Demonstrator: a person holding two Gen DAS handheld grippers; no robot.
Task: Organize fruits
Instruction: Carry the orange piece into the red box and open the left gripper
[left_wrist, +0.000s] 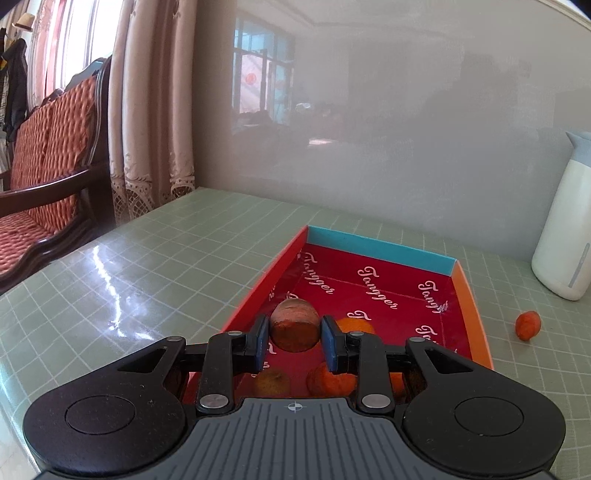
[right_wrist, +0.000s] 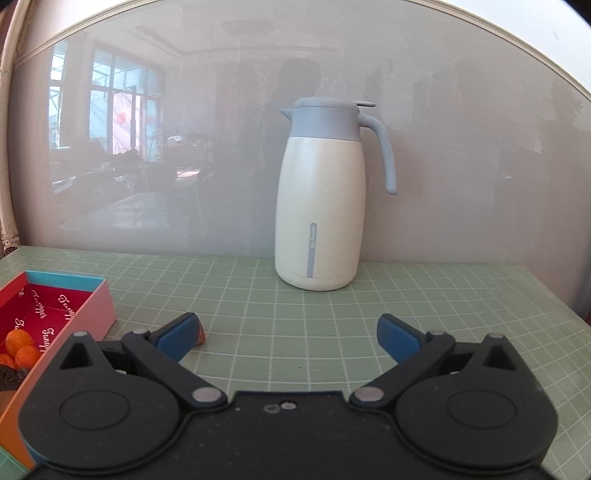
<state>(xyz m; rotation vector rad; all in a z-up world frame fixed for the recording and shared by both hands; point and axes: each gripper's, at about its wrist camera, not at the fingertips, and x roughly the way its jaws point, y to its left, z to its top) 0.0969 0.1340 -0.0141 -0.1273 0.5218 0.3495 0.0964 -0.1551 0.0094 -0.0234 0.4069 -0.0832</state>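
Note:
My left gripper (left_wrist: 294, 338) is shut on a brown fruit (left_wrist: 294, 325), held above the open red box (left_wrist: 384, 291) with blue and orange walls. Orange fruits (left_wrist: 330, 380) and a yellowish one (left_wrist: 271, 382) lie in the box below the fingers. One small orange fruit (left_wrist: 528, 325) lies on the table right of the box. My right gripper (right_wrist: 288, 334) is open and empty over the green mat; a bit of orange fruit (right_wrist: 200, 336) shows behind its left finger. The box (right_wrist: 96, 314) with orange fruits (right_wrist: 20, 341) is at the left of the right wrist view.
A white jug with a grey-blue lid (right_wrist: 321, 199) stands against the wall, right of the box; it also shows in the left wrist view (left_wrist: 565, 229). The table carries a green grid mat (right_wrist: 295, 314). A wooden sofa with red cushions (left_wrist: 48, 155) stands beyond the table's left edge.

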